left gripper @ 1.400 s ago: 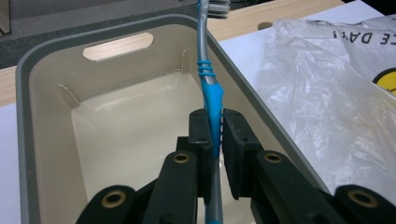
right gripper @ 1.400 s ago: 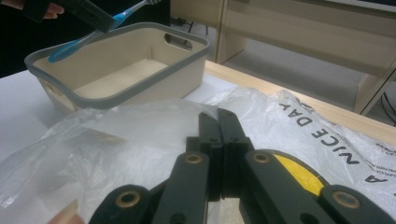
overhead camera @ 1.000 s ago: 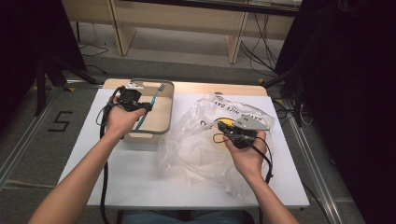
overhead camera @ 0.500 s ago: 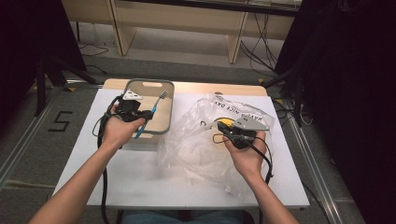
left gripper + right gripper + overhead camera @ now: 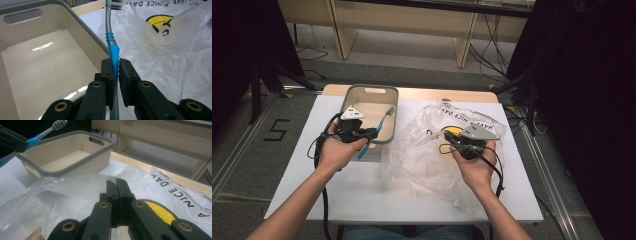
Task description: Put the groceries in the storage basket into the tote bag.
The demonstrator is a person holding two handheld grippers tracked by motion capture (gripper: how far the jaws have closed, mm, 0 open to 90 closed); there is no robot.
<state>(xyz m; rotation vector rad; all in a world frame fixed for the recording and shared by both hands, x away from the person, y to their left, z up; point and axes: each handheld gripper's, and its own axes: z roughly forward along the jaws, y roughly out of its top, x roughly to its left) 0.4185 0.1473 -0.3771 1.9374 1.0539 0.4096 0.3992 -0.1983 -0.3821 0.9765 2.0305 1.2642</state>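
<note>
High view: the left gripper (image 5: 371, 134) carries a blue-and-grey plastic toothbrush (image 5: 379, 129) at the right-hand rim of the beige rectangular plastic tub with a grey rim (image 5: 362, 90), which serves as landmark here. The toothbrush lies slanted, bristle head up and away over the tub's right edge, handle tail pointing down toward the person. To the right of the tub, the clear crinkled plastic bag printed with a yellow smiley and black lettering (image 5: 422, 150) spreads over the white table top (image 5: 362, 190); the right gripper (image 5: 447, 137) sits on the bag, well apart from the tub. Left gripper view: the two black jaws stand closed on the blue rubbery grip of the toothbrush (image 5: 113, 53), pads pressing it from either side, long axis running straight out ahead of the jaws. The tub's hollow (image 5: 50, 65) lies to the left of the brush and looks bare; the bag (image 5: 170, 55) lies to its right. Right gripper view: the right gripper's jaws are pressed together, pinching a fold of the bag's film (image 5: 82, 187). Beyond it stands the tub (image 5: 75, 167), and at upper left the toothbrush head (image 5: 59, 124) pokes out above the tub's near corner. Judgement: the left hand is the nearer one to the tub, and the brush must travel sideways over the rim before release.
</note>
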